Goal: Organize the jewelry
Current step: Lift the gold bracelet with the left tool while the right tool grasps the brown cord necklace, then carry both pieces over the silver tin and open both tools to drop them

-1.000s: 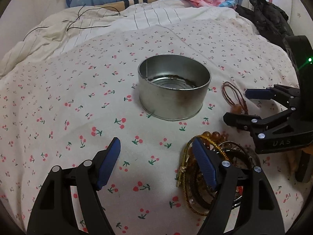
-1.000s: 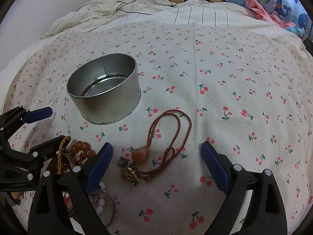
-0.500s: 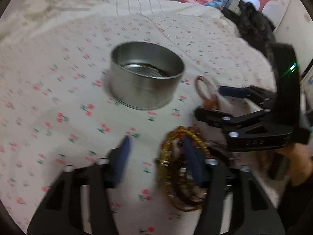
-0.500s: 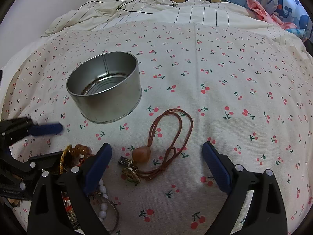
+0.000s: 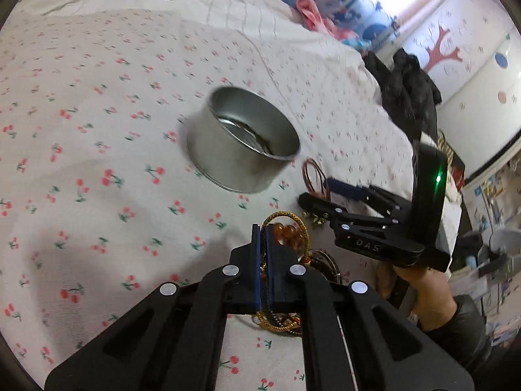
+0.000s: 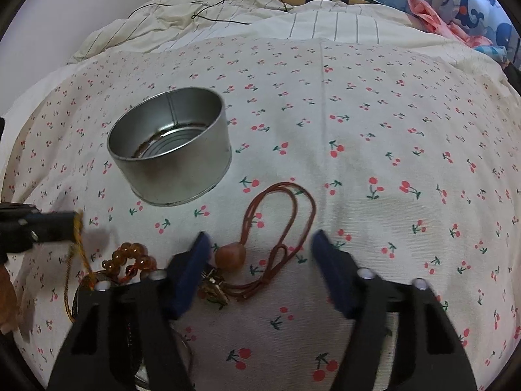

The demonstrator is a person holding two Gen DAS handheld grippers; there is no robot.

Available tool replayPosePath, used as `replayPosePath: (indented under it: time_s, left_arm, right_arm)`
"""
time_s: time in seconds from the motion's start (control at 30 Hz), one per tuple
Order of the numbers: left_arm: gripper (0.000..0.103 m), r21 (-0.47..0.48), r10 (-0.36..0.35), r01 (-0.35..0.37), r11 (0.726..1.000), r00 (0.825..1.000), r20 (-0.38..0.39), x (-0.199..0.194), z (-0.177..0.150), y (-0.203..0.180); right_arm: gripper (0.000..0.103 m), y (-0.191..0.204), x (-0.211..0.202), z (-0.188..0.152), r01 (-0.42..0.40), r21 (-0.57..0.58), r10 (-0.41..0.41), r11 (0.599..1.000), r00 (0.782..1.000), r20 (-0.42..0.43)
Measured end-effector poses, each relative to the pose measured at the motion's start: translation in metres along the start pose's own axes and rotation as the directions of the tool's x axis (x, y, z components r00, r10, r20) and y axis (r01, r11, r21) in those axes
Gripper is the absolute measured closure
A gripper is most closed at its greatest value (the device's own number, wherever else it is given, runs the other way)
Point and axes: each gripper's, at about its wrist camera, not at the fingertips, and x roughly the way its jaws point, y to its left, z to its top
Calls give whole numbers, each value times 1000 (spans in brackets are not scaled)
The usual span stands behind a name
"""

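1. A gold braided bracelet (image 5: 294, 220) hangs pinched between the pressed-together fingers of the left gripper (image 5: 263, 228).
2. A brown cord necklace (image 6: 280, 228) lies between the spread fingers of the right gripper (image 6: 260, 244).
3. A round tin (image 6: 169, 153) sits just beyond on the cherry-print bedsheet (image 6: 374, 130).

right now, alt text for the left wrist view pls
The left gripper is shut on a gold braided cord from a jewelry pile on the cherry-print bedsheet. An open metal tin sits beyond; the right gripper hovers alongside.

We see a dull brushed-metal tin (image 6: 169, 150) on matt woven cherry-print bedsheet (image 6: 374, 123), glossy amber beads (image 6: 130, 259), a braided gold cord bracelet (image 5: 294, 220), matt brown cord necklace (image 6: 286, 215).
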Motion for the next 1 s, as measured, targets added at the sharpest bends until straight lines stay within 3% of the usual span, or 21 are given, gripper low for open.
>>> replayPosePath:
  time_s: [0.07, 0.2, 0.23, 0.3, 0.33, 0.43, 0.53, 0.6, 0.63, 0.67, 0.7, 0.73, 0.77, 0.87, 1.0]
  left_arm:
    - [101, -29, -7, 8, 1000, 1000, 19, -5, 1, 5]
    - [101, -85, 57, -52, 995, 997, 47, -9, 6, 19]
    - [101, -120, 104, -97, 988, 993, 48, -10, 6, 28]
    - [100, -166, 187, -178, 970, 982, 37, -11, 4, 43]
    - [100, -200, 198, -190, 961, 980, 24, -10, 3, 50]
    - [99, -263, 226, -219, 940, 974, -4, -8, 3, 64]
    - [81, -267, 236, -233, 935, 971, -19, -5, 1, 66]
    - [59, -246, 222, -224, 943, 974, -38, 5, 2, 61]
    - [57, -223, 234, -237, 946, 971, -43, 10, 2, 55]
    - [56, -170, 276, -281, 945, 960, -54, 16, 2, 46]
    - [56, -123, 311, -316, 941, 949, -60, 18, 0, 41]
    - [60, -77, 345, -349, 934, 937, -61, 19, -2, 35]
    - [93, -34, 368, -370, 929, 928, -57, 21, -3, 28]
    - [96, 22, 350, -349, 937, 936, -36, 18, -4, 15]
    - [96, -8, 309, -309, 951, 949, 55, -7, 2, 11]
  right_arm:
    - [54, -1, -1, 0, -3, 4, 3, 1000, 1000, 5]
    - [73, -5, -4, 1, -13, 17, 13, 1000, 1000, 12]
    - [78, -6, -5, 1, -16, 20, 16, 1000, 1000, 13]
    - [78, -6, -5, 2, -17, 15, 17, 1000, 1000, 0]
    - [75, -5, -5, 2, -17, 11, 17, 1000, 1000, -1]
    - [25, 0, -6, 1, 10, -3, -10, 1000, 1000, 17]
    - [24, 5, -2, 0, 50, -35, -50, 998, 999, 6]
    - [25, 6, 2, -2, 49, -39, -49, 998, 999, -6]
    - [34, 6, 1, -2, 44, -44, -45, 998, 999, -5]
    - [51, 6, 0, -2, 38, -45, -38, 998, 999, -2]
    - [60, 5, -1, -1, 27, -43, -27, 999, 1000, -3]
    - [81, 4, -1, -1, 23, -38, -23, 999, 1000, -3]
    - [84, 1, -3, 0, 13, -28, -13, 1000, 1000, -1]
    - [84, -6, -11, 3, -31, 16, 31, 999, 999, 27]
    - [84, -9, -31, 9, -82, 42, 78, 996, 992, 99]
